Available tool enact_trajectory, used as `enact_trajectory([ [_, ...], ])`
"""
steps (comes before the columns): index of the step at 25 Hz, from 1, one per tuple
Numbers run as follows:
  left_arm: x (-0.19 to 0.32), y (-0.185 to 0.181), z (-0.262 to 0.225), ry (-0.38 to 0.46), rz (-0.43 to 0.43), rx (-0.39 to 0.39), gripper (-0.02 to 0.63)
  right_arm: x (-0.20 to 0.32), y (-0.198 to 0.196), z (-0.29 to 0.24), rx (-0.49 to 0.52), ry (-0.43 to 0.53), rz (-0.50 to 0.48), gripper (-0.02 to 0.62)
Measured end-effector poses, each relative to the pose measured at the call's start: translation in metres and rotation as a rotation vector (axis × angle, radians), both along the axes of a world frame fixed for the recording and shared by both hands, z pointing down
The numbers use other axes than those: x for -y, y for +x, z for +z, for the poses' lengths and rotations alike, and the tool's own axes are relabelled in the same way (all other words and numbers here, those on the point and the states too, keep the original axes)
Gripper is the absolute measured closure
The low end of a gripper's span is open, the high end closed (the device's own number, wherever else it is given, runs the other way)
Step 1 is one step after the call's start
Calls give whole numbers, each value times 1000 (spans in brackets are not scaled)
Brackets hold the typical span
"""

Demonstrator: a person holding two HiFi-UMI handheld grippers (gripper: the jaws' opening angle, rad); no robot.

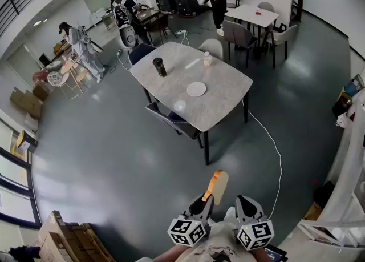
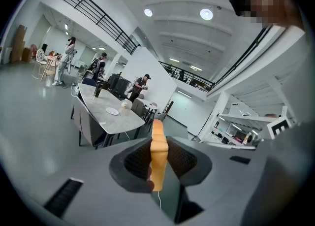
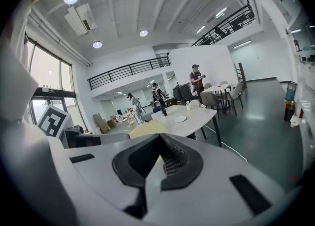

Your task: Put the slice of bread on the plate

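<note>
I am standing on the grey floor a few steps from a grey marble-topped table [image 1: 223, 105]. On it lies the white plate [image 1: 197, 89], also visible as the plate [image 2: 112, 111] and the plate [image 3: 180, 119] in the gripper views. The tan bread slice [image 1: 217, 182] stands on edge in my left gripper [image 1: 206, 200]. In the left gripper view the bread slice [image 2: 158, 152] is pinched between both pads of the left gripper [image 2: 158, 144]. My right gripper [image 1: 244, 202] hangs beside it, shut and empty. In the right gripper view the right gripper [image 3: 160, 144] has its jaws together, with the bread slice [image 3: 146, 129] to its left.
The table also holds a dark cup [image 1: 160, 67] and a small bottle [image 1: 207, 59]. Dark chairs [image 1: 171, 119] stand at its near side, and a white cable [image 1: 272, 144] trails over the floor. Cardboard boxes [image 1: 68, 237] sit at lower left. Several people stand farther back by other tables.
</note>
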State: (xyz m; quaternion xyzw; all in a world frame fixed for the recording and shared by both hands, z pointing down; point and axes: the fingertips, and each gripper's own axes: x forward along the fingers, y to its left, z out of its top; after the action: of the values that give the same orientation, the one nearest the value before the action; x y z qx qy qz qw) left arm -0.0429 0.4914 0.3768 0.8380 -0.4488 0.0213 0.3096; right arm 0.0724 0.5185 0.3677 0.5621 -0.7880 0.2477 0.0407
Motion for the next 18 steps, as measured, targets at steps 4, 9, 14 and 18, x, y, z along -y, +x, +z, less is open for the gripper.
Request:
enact_trajectory([
  [4, 4, 9, -5, 14, -9, -14, 512, 5, 2, 1, 13, 7, -19, 591],
  [9, 5, 10, -6, 0, -56, -13, 512, 9, 5, -4, 34, 38, -60, 591],
  [14, 9, 19, -5, 6, -94, 7, 512, 16, 18, -2, 108, 54, -87, 591],
  [18, 9, 30, 7, -17, -112, -7, 512, 22, 37, 2, 151, 71, -69, 591],
])
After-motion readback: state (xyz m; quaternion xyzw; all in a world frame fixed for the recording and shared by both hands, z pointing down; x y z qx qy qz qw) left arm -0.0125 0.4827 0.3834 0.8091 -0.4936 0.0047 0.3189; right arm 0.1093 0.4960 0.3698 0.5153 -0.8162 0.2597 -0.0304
